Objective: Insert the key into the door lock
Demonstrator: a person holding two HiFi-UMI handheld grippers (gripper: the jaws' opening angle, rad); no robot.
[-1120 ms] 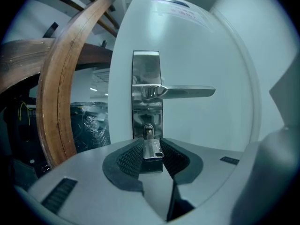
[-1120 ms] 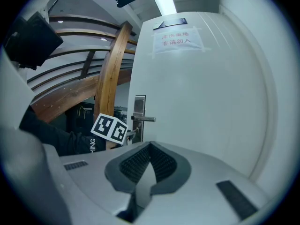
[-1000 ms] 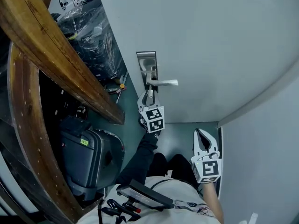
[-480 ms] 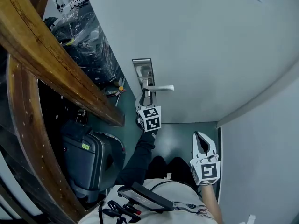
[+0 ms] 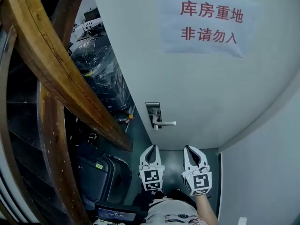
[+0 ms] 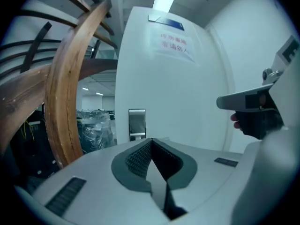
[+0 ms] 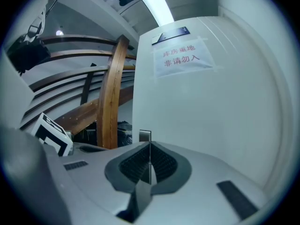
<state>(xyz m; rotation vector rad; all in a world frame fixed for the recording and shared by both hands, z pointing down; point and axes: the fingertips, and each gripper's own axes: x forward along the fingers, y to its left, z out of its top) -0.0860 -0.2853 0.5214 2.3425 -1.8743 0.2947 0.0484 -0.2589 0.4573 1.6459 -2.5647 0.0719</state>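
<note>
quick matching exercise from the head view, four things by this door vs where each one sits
Things:
1 paper sign
2 door handle
3 wooden rail
4 suitcase

Places:
A lower left of the view, under the rail
B curving down the left side
C high on the door
D low at the door's left edge

Pairs: 1-C, 2-D, 3-B, 4-A

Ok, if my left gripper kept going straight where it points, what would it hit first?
Most likely the white door, at or beside the lock plate; nothing shows in between, though depth is unclear. The left gripper has just closed its jaws, empty.
</note>
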